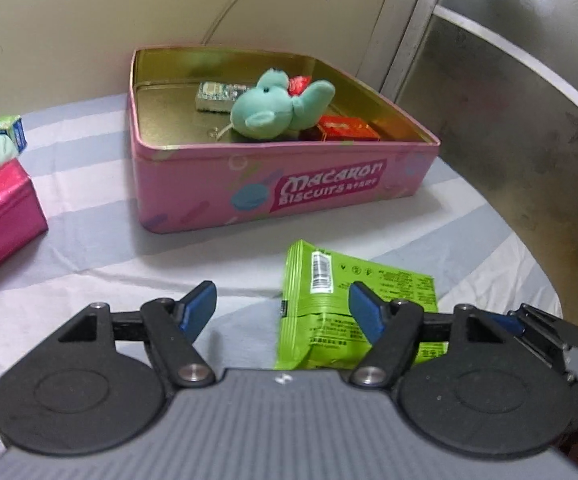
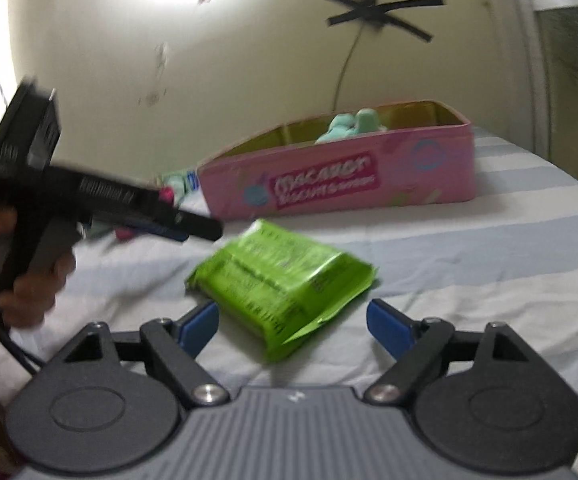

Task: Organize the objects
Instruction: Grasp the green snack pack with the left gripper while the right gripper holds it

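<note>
A: Left gripper (image 1: 282, 308) and right gripper (image 2: 292, 326), jaws apart, empty; green packet (image 2: 279, 284) on striped sheet (image 1: 89, 248), print blurred.

B: Pink tin (image 1: 289, 184) reads "Macaron Biscuits"; plush toy (image 1: 277, 106) inside.

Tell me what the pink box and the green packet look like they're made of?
Pink box: likely printed tin, since the inside shines gold like metal. Green packet: glossy plastic or foil film, judging by its crinkles and glare.
</note>
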A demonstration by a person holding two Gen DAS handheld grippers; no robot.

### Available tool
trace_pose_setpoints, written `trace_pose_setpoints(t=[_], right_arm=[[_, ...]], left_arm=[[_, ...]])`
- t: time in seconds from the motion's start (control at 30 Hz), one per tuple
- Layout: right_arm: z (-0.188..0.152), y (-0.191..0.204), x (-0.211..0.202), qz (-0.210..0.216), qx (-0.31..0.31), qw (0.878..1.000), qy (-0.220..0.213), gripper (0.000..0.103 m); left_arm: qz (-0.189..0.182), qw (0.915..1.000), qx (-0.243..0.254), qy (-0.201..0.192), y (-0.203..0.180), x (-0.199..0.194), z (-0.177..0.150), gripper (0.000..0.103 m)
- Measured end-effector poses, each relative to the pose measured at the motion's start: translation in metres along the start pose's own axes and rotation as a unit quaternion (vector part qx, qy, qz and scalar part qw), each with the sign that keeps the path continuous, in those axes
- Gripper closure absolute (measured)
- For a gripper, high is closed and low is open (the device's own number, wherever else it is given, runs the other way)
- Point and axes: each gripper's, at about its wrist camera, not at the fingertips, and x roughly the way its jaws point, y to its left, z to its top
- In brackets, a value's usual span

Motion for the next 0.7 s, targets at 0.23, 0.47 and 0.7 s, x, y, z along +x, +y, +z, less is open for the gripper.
trace_pose_setpoints(t=[0.23,0.47,0.7], right_arm=[[-0.008,0.009,0.01,-0.033,-0.036,0.999,0.003,0.022],[-0.009,-0.002,0.002,-0.024,-0.036,0.999,-0.003,0.05],[-0.006,-0.018,-0.02,-0.018,-0.023,0.999,-0.038,0.052]], left_arm=[[-0.043,0.9989,0.015,0.015,-0.024,0.03,0.0,0.039],[-0.073,0.9964,0.035,0.023,-0.056,0.041,0.001,0.054],[-0.087,0.9936,0.07,0.018,-0.079,0.036,0.014,0.054]])
